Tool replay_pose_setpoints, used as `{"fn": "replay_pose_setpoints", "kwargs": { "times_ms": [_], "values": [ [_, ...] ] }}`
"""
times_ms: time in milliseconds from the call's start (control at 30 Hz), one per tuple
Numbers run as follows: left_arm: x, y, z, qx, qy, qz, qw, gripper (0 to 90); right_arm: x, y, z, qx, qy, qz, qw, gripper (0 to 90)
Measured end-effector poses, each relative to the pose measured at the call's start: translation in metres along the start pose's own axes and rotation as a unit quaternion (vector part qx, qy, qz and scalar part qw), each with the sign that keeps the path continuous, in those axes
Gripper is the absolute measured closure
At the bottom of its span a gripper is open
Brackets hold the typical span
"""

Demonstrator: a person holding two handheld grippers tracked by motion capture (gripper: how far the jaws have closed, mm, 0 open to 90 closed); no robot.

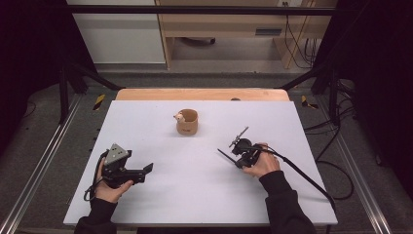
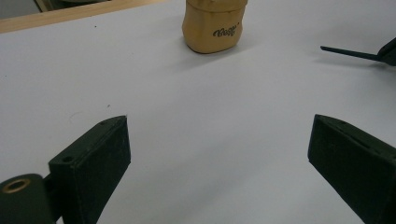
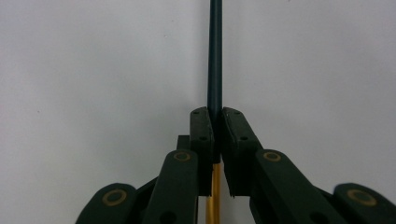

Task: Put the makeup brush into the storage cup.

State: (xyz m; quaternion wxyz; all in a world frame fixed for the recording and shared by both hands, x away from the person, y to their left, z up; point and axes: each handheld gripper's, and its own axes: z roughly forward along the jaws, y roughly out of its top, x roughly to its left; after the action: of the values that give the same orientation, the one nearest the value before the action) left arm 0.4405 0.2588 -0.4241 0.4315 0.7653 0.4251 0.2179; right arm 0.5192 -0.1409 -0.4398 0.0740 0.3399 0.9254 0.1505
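nearest the camera were two dark sleeves and hands at the near edge of a white table (image 1: 160,195), each holding a black gripper. the table was the largest thing, a pale sheet with a wooden strip along its far edge.

next in size, a tan cup (image 1: 187,122) stood upright toward the far middle of the table, with a small pale thing at its far-left rim, too small to tell. in the left gripper view the cup (image 2: 214,28) stood ahead, well apart.

the left gripper (image 1: 147,169) sat near-left, its jaws wide apart with nothing between them, aimed right and a little far.

the right gripper (image 1: 237,157) sat near-right, clamped on a thin dark stick (image 1: 225,156). in the right gripper view its jaws met around the stick (image 3: 215,56), which ran straight out along the gripper's own line; a yellow part showed below the pads.

the stick's long axis pointed left and a little near, so its tip aimed away from the cup. the cup lay far and left of the right gripper, which was the nearer of the two. dropping the stick in would probably call for swinging the tip round toward the far side and over the rim.
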Motion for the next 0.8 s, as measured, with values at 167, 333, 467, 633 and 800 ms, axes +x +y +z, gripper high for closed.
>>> {"fn": "replay_pose_setpoints", "kwargs": {
  "times_ms": [167,333,467,633,800],
  "values": [
    [0.0,0.001,-0.001,0.0,-0.001,0.001,1.0,5.3,0.002,-0.003,-0.012,-0.024,-0.011,-0.01,0.9996,83.6],
    [-0.002,0.001,0.0,-0.002,-0.001,0.001,1.0,5.3,0.005,-0.007,-0.022,-0.056,-0.021,-0.032,0.9977,83.6],
    [-0.003,0.001,0.001,0.0,-0.003,0.004,1.0,5.4,0.008,-0.011,-0.029,-0.076,-0.026,-0.048,0.9957,83.6],
    [-0.005,0.002,0.002,0.001,-0.007,0.007,1.0,5.3,0.012,-0.014,-0.036,-0.096,-0.032,-0.068,0.9925,83.5],
    [-0.007,0.002,0.002,0.003,-0.01,0.013,0.9999,5.3,0.015,-0.016,-0.039,-0.103,-0.035,-0.091,0.9899,83.5]
  ]
}}
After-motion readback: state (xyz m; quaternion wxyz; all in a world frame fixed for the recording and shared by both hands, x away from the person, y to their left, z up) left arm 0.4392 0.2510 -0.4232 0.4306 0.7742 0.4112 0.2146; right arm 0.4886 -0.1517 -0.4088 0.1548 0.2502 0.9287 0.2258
